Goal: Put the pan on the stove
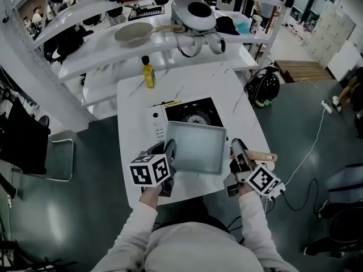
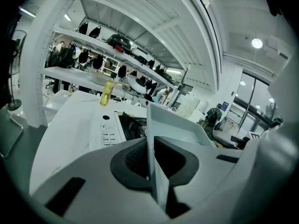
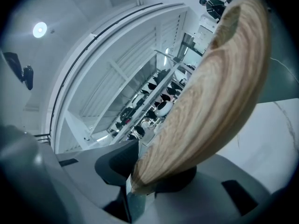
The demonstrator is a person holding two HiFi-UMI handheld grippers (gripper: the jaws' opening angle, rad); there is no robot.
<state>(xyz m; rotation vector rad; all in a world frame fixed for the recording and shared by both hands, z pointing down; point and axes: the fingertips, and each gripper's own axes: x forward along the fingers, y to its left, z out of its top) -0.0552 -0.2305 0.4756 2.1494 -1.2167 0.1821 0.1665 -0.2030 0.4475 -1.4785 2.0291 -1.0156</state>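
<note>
Grey square metal pan (image 1: pixel 195 146) is held over the near half of the black single-burner stove (image 1: pixel 193 113), mid-tabletop (image 1: pixel 238 92). The left gripper (image 1: pixel 169 152) clamps its left rim and the right gripper (image 1: pixel 237 153) clamps the pale wooden handle (image 1: pixel 265 157). Carry it level toward the far edge until centred, then lower both sides together. A yellow bottle (image 1: pixel 148 72) stands well clear near the far-left corner, with bare room along the right edge.

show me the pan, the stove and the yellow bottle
pan (image 1: pixel 195 147), head view, middle of its grey inside
stove (image 1: pixel 194 111), head view, black burner top behind the pan
bottle (image 1: pixel 149 76), head view, yellow body
</note>
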